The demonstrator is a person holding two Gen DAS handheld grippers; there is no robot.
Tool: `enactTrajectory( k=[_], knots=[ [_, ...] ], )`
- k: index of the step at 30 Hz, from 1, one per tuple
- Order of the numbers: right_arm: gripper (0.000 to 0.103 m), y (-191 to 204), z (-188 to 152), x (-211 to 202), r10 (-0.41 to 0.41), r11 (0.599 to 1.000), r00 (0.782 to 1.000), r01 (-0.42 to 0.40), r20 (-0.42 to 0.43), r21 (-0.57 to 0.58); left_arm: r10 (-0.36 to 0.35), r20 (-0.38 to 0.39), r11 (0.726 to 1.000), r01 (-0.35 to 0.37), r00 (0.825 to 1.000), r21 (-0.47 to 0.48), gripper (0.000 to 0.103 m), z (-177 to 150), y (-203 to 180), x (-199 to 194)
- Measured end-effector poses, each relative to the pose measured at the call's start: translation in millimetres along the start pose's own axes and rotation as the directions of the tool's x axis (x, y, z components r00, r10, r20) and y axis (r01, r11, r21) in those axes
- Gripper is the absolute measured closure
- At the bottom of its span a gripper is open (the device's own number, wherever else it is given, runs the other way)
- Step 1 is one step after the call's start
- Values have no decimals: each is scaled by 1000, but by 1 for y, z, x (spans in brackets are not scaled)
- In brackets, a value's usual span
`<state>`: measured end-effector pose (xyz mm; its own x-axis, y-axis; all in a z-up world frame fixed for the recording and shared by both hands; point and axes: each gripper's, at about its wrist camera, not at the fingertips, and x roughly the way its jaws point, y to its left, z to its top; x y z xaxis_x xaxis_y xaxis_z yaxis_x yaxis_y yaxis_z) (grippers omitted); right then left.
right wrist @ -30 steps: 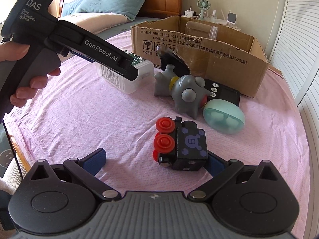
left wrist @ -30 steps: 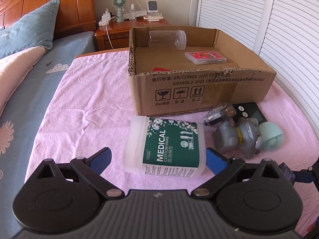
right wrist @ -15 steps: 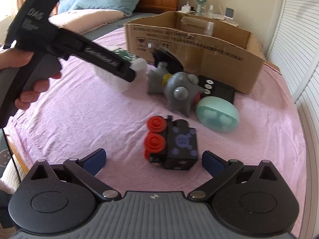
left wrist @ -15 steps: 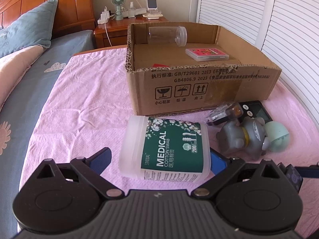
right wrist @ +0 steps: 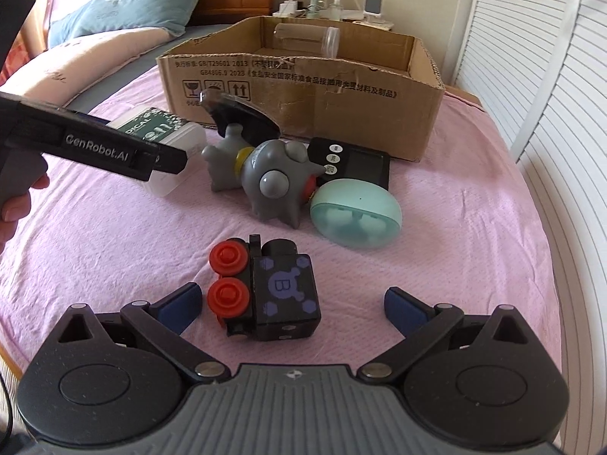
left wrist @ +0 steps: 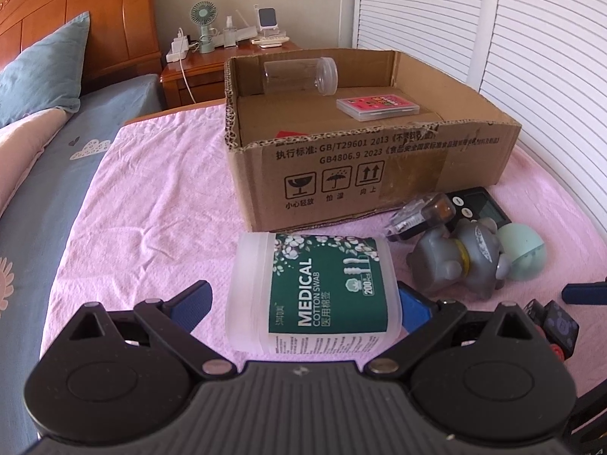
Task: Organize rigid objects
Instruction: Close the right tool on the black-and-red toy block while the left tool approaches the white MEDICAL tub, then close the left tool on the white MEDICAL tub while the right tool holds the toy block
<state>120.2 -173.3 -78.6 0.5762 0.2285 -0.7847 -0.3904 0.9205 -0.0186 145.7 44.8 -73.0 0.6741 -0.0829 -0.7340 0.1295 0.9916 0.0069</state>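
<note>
A bed (left wrist: 144,220) covered with a pink blanket carries everything. At its far side sits an open cardboard box (left wrist: 364,174), its long printed wall facing near; inside lie a clear jar (left wrist: 299,76) on its side along the far wall, lid to the right, and a pink card case (left wrist: 377,108) lying flat.

Just near the box lies the cotton swab tub (left wrist: 315,295), tipped on its side, its long axis running left to right with the white lid end to the left. The left hand-held gripper (left wrist: 303,303) straddles it with fingers apart: the right pad touches the tub's base end, while the left pad stands clear of the lid.

Right of the tub lies a grey toy figure (right wrist: 273,178) on its side, with a mint oval case (right wrist: 356,216) touching it on the right, a black timer (right wrist: 356,163) behind both, and a small clear-topped item (left wrist: 421,218) against the box wall.

Nearest, the black toy block with two red wheels (right wrist: 265,292) rests on the blanket, wheels to the left, the face marked B up. The right hand-held gripper (right wrist: 292,303) is spread wide around it, the left pad almost at the wheels, the right pad well clear.
</note>
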Motion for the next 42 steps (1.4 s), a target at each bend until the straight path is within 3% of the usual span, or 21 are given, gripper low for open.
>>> enactTrajectory(
  k=[7,15,20,25,28,33,38,42],
  knots=[
    [0,13,-15,-5,-55,998,994,51,90,45,-22,0,999,22,1000,23,4,-8,3,4],
    [1,25,-13,-4,-20,1000,993,23,115,-20,-36,2,999,36,999,14,4,-9,5,4],
    [18,31,-10,-8,2,999,992,5,123,-52,-35,1,999,35,999,8,4,-8,6,5],
    [44,29,-14,-15,-55,997,990,61,129,-37,-31,7,999,31,1000,13,4,-8,4,4],
    [47,21,-17,-18,-95,995,988,97,126,-10,-30,10,999,30,1000,15,4,-8,2,5],
    [45,5,-25,-22,-125,991,983,118,131,57,-27,34,999,26,999,24,4,-9,-2,4],
    [24,-2,-33,-21,-142,987,979,129,144,99,-25,29,999,24,999,33,4,-9,-6,7],
    [0,-8,-36,-18,-87,991,990,74,113,114,-29,23,999,28,999,30,4,-9,-7,7]
  ],
)
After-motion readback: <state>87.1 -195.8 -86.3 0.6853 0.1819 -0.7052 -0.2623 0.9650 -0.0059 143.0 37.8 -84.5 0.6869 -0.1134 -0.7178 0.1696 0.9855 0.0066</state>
